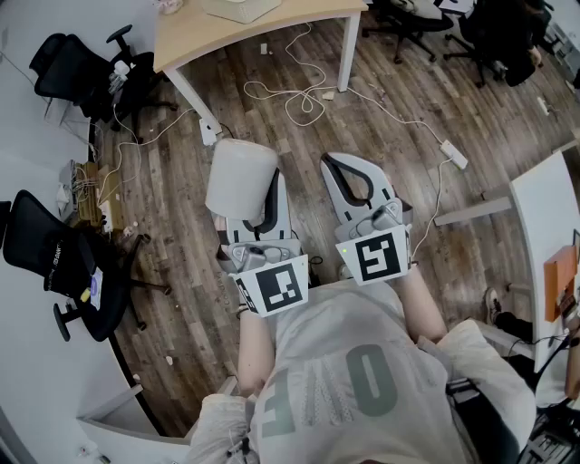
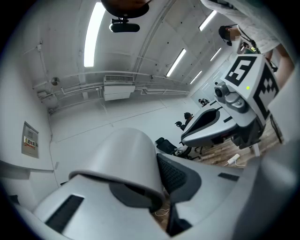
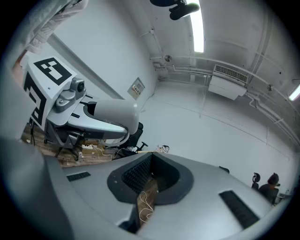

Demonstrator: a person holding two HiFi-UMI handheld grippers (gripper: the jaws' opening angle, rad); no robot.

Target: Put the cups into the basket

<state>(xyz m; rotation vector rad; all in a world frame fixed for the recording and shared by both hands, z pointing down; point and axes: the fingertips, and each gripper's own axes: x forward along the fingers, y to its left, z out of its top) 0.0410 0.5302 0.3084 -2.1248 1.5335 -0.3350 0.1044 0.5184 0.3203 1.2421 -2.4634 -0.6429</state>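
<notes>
A plain white cup (image 1: pixel 240 177) is clamped in my left gripper (image 1: pixel 256 201), held in the air over the wood floor. In the left gripper view the cup (image 2: pixel 124 161) fills the space between the jaws, lying on its side with its rim toward the camera. My right gripper (image 1: pixel 350 169) hangs beside it, to the right, shut with nothing in it; its tips meet around an empty oval gap (image 3: pixel 151 180). Each gripper shows in the other's view: the right gripper (image 2: pixel 211 123) and the left gripper with the cup (image 3: pixel 110 112). No basket appears in any view.
A light wooden desk (image 1: pixel 254 27) stands ahead, with white cables (image 1: pixel 304 100) and a power strip (image 1: pixel 455 155) on the floor before it. Black office chairs (image 1: pixel 63 63) (image 1: pixel 54 263) sit at the left. A white table (image 1: pixel 544 217) is at the right.
</notes>
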